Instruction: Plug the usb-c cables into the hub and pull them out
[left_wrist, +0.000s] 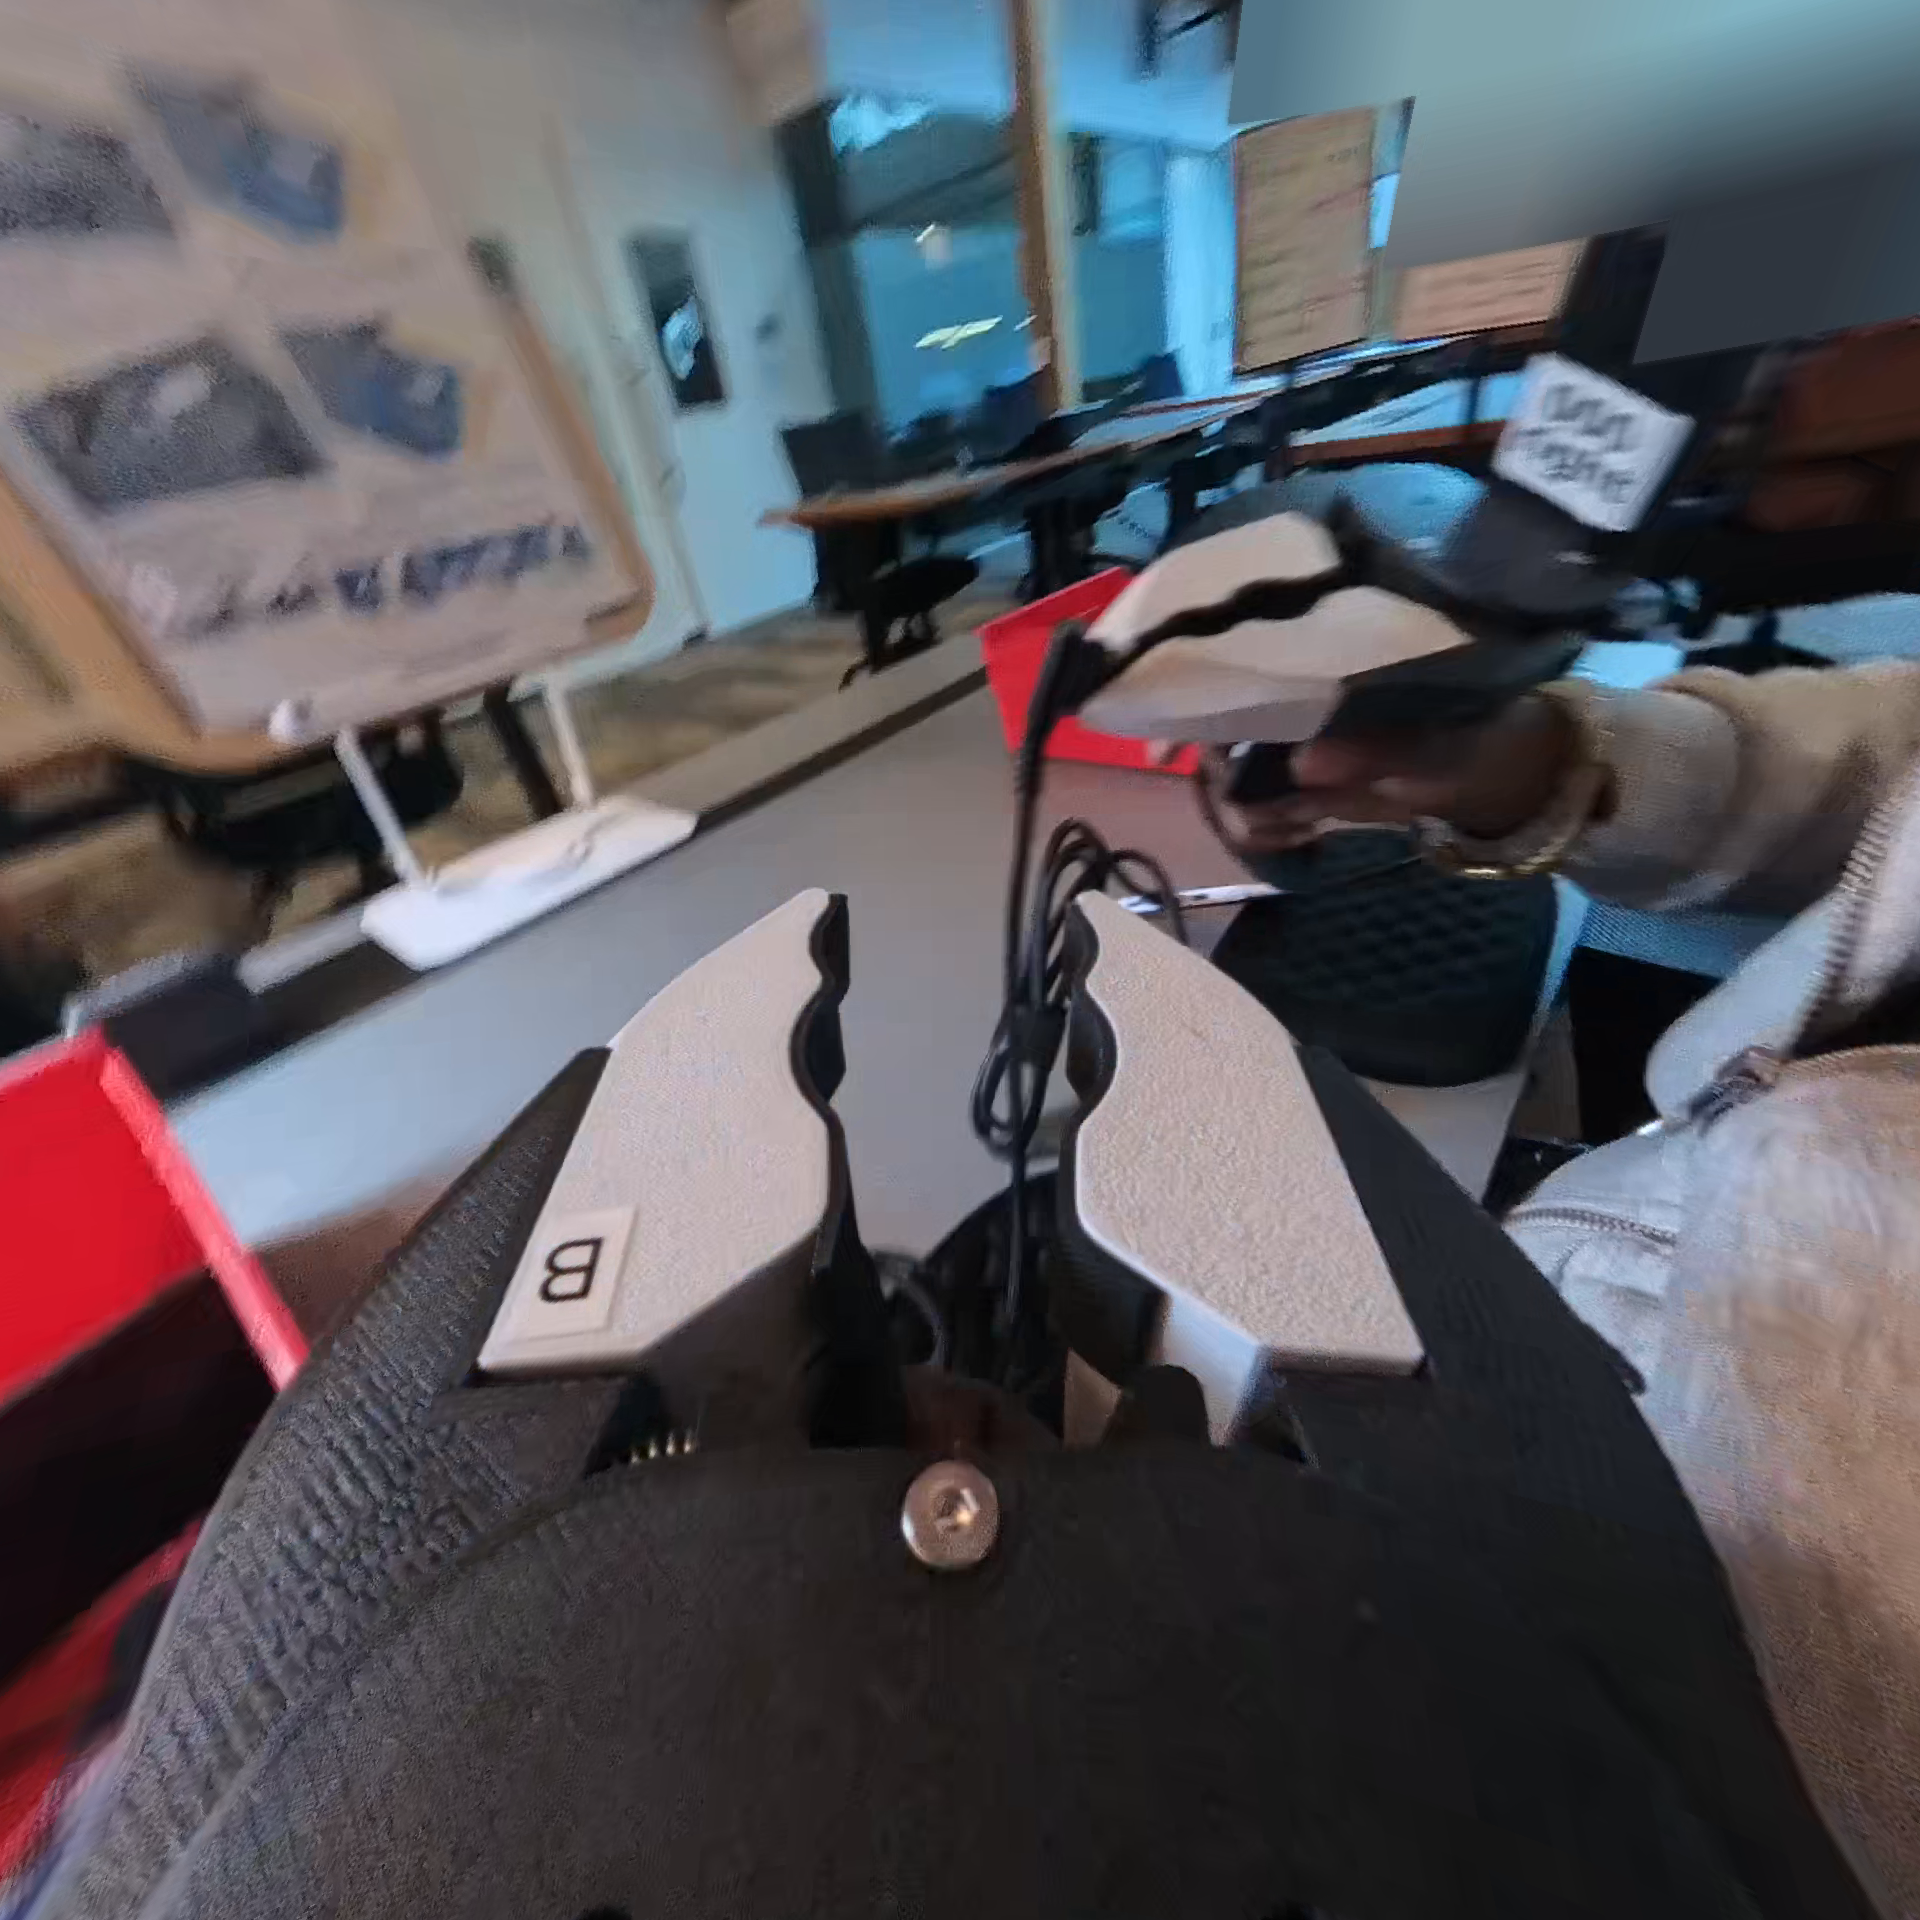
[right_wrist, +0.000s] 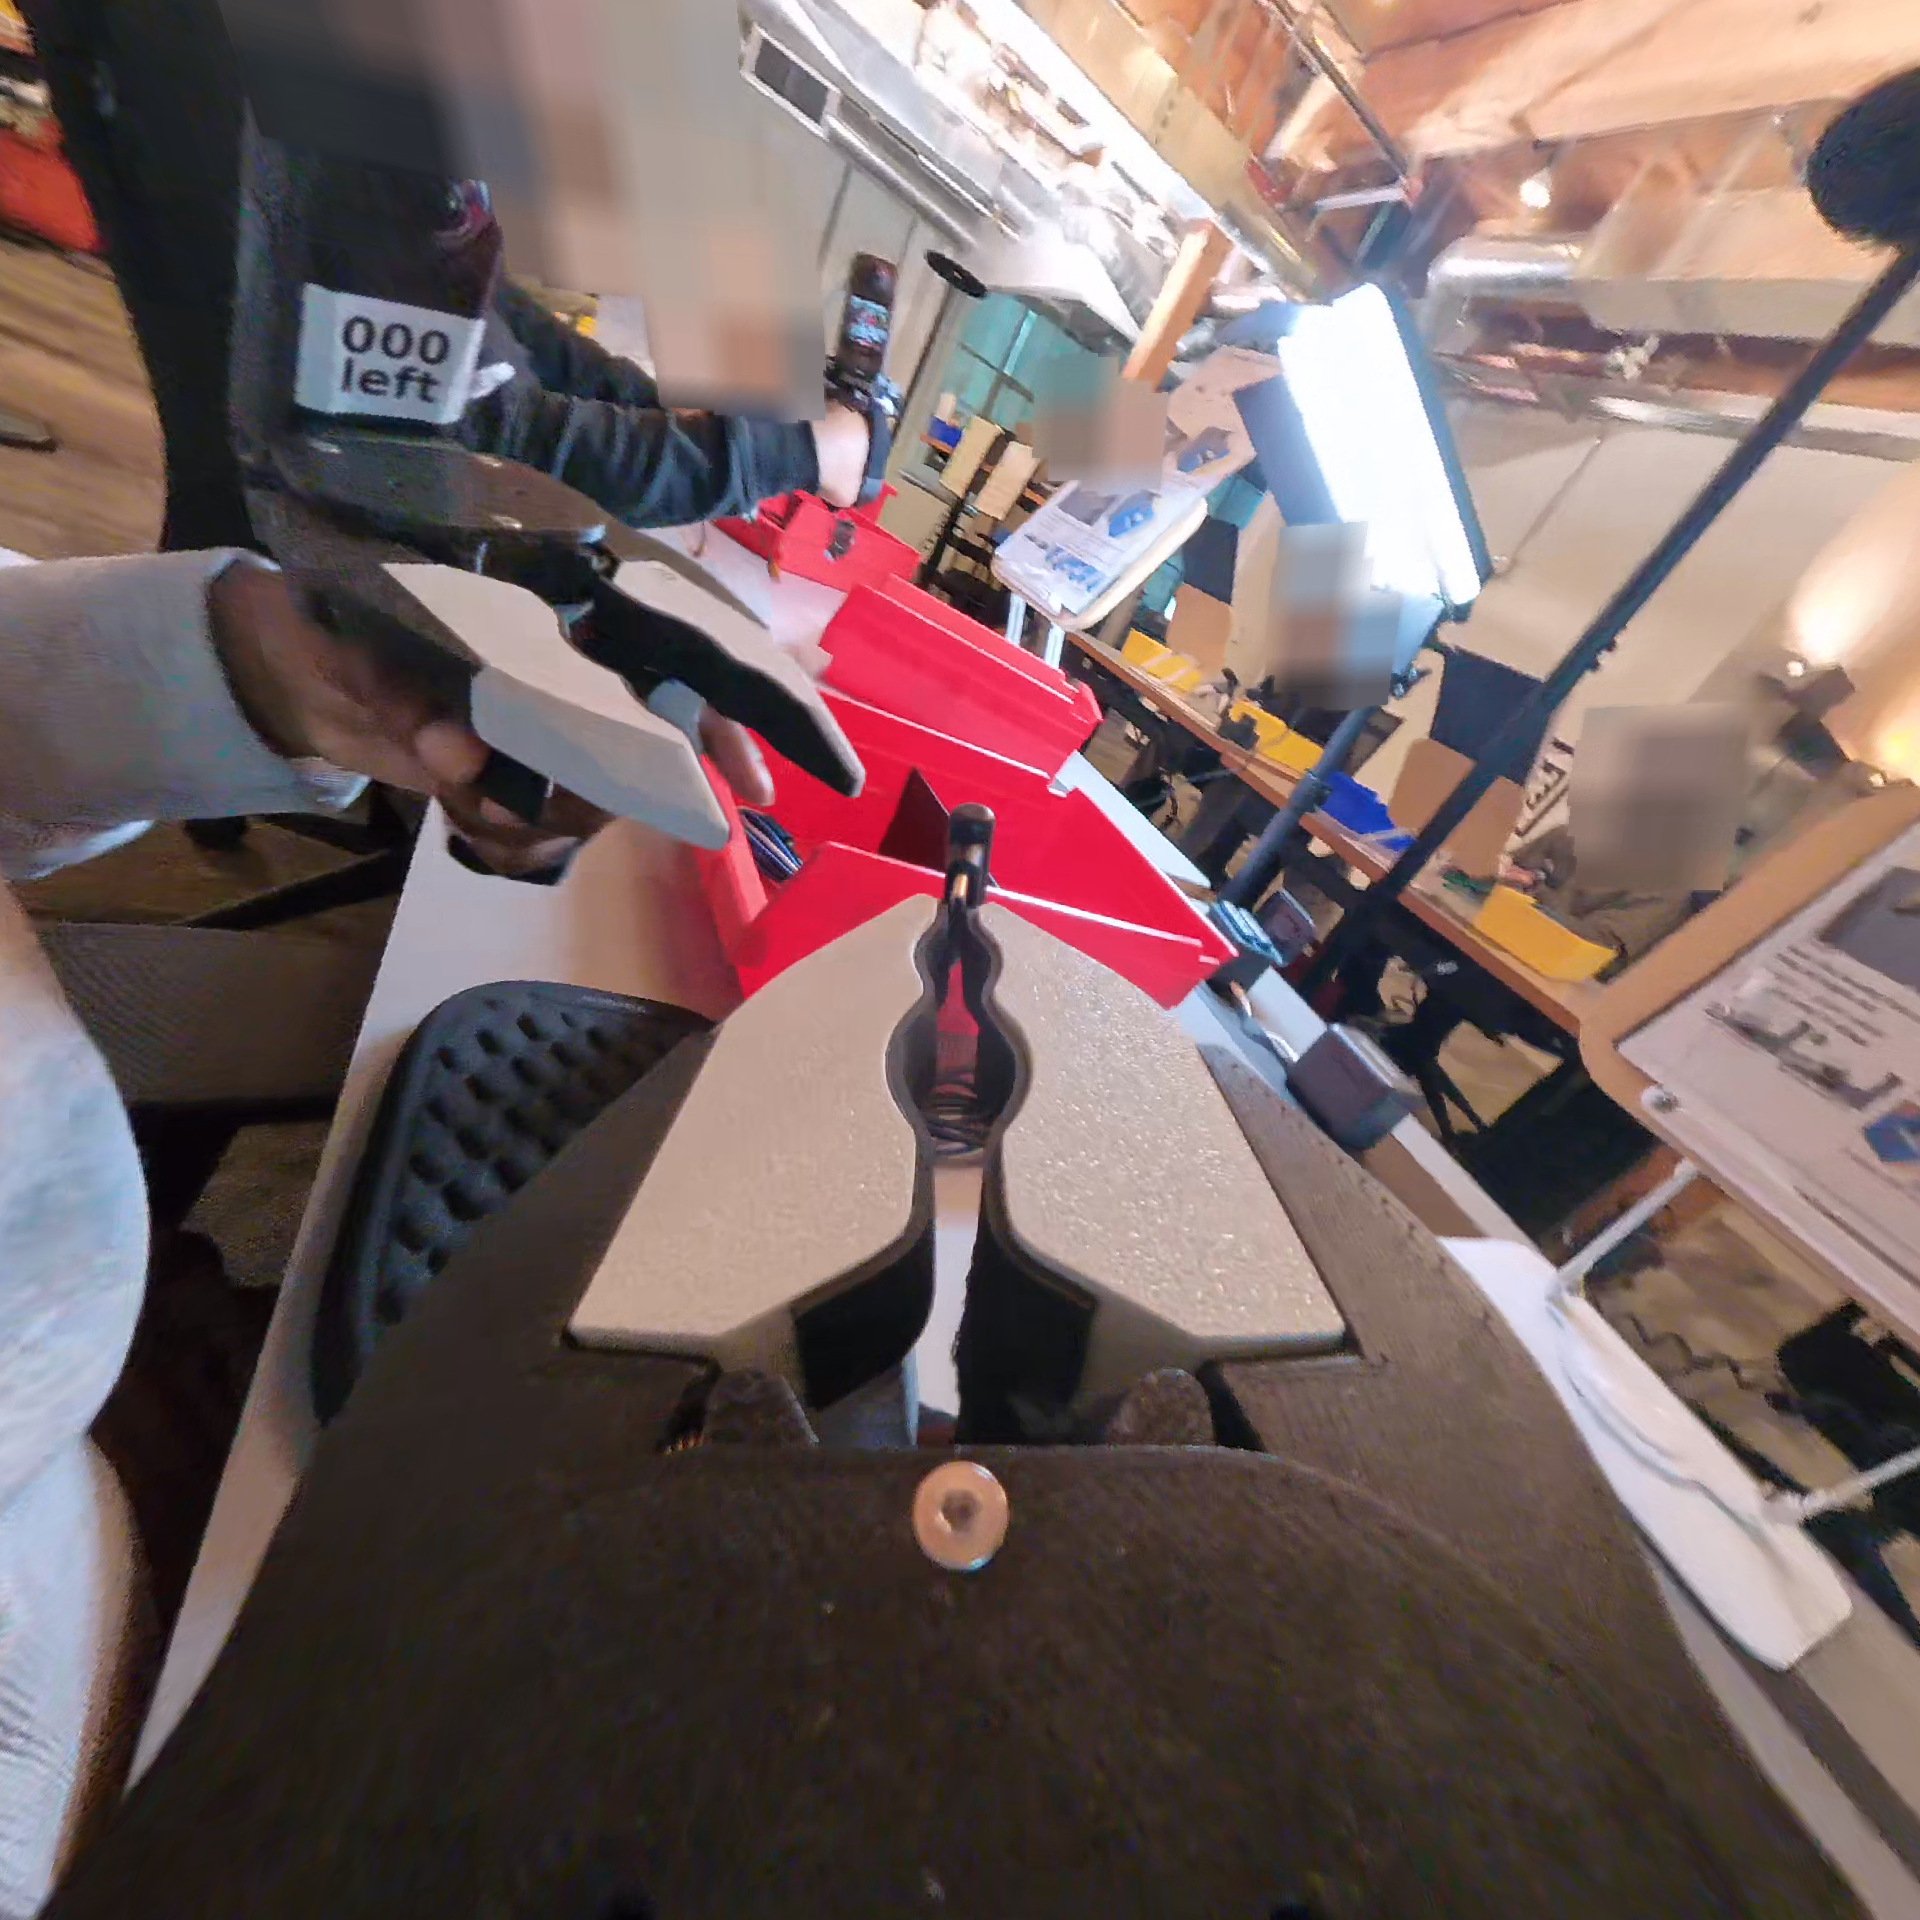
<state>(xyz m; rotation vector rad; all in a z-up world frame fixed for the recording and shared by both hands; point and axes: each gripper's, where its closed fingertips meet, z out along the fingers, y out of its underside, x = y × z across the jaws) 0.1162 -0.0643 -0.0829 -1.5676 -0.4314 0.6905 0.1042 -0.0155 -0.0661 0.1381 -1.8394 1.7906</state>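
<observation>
We are holding the cable (left_wrist: 1023, 831) up off the table (left_wrist: 852, 831) in the right gripper (right_wrist: 961, 914), whose jaws are closing tight on the cable just behind its plug (right_wrist: 968, 831). The plug is sticking out past the fingertips, and the rest of the wire is hanging down in loose black loops (left_wrist: 1013, 1039).

Our left gripper (left_wrist: 956, 945) is standing with its jaws apart and nothing between them, though in its own view the loops are dangling in line with the gap, a little beyond.

We are judging the cable as light and limp: it will be swinging and tangling, and it will not push anything by itself. Only the short moulded plug is stiff, so that is where we are taking hold, close behind the metal tip, so the tip stays pointed and does not twist in the pads. The tip is small and could bend if we are forcing it in at an angle.

We are not seeing the hub in either view, so we cannot say where the socket lies.

Around us, a red bin (right_wrist: 935, 904) is sitting on the table ahead of the plug, with coloured wires (right_wrist: 774, 842) in one compartment. A black mesh chair back (right_wrist: 488, 1132) is rising just beside the table edge, under the hanging loops, and the slack could be catching on it or on the bin wall. A white stand base (left_wrist: 520, 883) is resting farther off.
</observation>
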